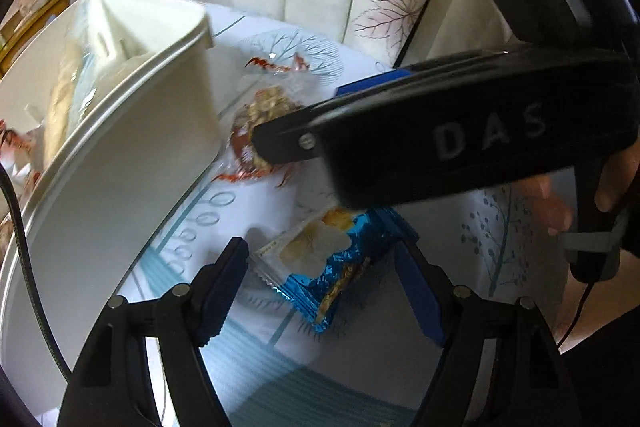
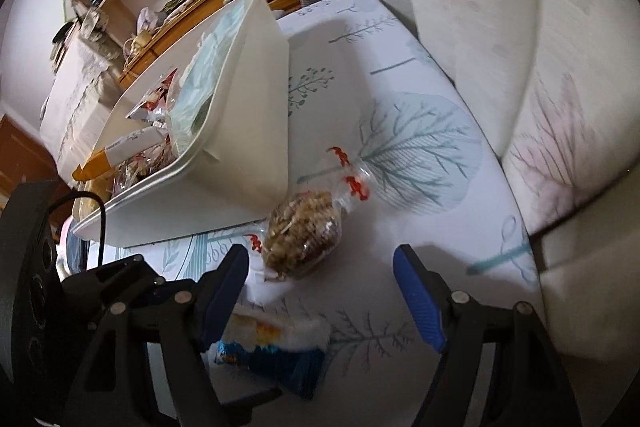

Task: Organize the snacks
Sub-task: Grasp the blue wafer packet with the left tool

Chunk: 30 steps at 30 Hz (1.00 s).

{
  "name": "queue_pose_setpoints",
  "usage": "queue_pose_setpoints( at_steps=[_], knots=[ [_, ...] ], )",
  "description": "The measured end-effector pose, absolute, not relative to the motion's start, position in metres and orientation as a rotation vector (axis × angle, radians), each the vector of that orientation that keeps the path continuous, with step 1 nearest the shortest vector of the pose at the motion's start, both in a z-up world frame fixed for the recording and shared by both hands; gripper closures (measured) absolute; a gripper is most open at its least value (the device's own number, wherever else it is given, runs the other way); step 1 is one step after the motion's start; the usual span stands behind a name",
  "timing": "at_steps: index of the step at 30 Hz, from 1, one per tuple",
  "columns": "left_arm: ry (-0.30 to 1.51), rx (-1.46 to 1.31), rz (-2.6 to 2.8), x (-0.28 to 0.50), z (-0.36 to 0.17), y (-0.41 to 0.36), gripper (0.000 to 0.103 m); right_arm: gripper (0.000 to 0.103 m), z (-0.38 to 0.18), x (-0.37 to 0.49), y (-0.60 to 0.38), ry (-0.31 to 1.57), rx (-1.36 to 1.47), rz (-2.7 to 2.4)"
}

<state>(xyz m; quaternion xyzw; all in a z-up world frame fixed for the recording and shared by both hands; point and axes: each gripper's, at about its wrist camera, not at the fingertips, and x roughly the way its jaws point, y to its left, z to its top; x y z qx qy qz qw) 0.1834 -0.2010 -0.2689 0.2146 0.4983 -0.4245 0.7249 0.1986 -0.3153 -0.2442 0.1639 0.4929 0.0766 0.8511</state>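
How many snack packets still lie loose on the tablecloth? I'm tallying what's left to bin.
2: a clear-wrapped nut cake beside the white bin, and a blue cracker packet nearer the grippers. Others may be hidden.

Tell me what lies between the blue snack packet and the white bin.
Bare tablecloth only: in the left wrist view, nothing sits between the blue snack packet and the white bin. The clear-wrapped nut snack lies farther along the bin's wall.

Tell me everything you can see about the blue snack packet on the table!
The blue snack packet is a shiny foil wrapper with a picture of pale, golden crackers and a clear crimped end. It looks sealed and lies flat, slanted, on the tree-patterned tablecloth, just in front of the white bin and near the clear-wrapped nut cake. The left gripper hovers open around it; whether the pads touch it is unclear.
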Motion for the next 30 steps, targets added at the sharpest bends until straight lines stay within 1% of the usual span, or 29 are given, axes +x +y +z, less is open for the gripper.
queue_pose_setpoints(
  at_steps=[4,6,8,10,12,13,16,18,21,30],
  knots=[
    [1.077,0.498,-0.948,0.182,-0.269,-0.208,0.036,0.037,-0.245,0.207,-0.310,1.053,0.265,0.199],
    [1.071,0.498,-0.954,0.181,-0.269,-0.210,0.043,0.039,-0.245,0.211,-0.309,1.056,0.244,0.239],
    [1.068,0.506,-0.944,0.179,-0.270,-0.212,0.046,0.042,-0.245,0.215,-0.308,1.060,0.228,0.264],
    [1.066,0.521,-0.923,0.177,-0.269,-0.214,0.051,0.046,-0.246,0.218,-0.307,1.064,0.216,0.294],
    [1.067,0.534,-0.884,0.177,-0.269,-0.217,0.060,0.050,-0.247,0.221,-0.306,1.066,0.213,0.315],
    [1.070,0.528,-0.866,0.177,-0.269,-0.219,0.063,0.052,-0.247,0.223,-0.305,1.068,0.208,0.326],
    [1.092,0.489,-0.833,0.179,-0.267,-0.213,0.066,0.052,-0.247,0.226,-0.302,1.071,0.181,0.339],
    [1.101,0.486,-0.808,0.180,-0.268,-0.216,0.071,0.053,-0.247,0.228,-0.303,1.079,0.171,0.350],
    [1.128,0.454,-0.769,0.181,-0.267,-0.213,0.073,0.053,-0.246,0.230,-0.304,1.095,0.162,0.369],
    [1.232,0.336,-0.602,0.174,-0.262,-0.189,0.075,0.053,-0.239,0.224,-0.310,1.150,0.123,0.401]
  ],
)
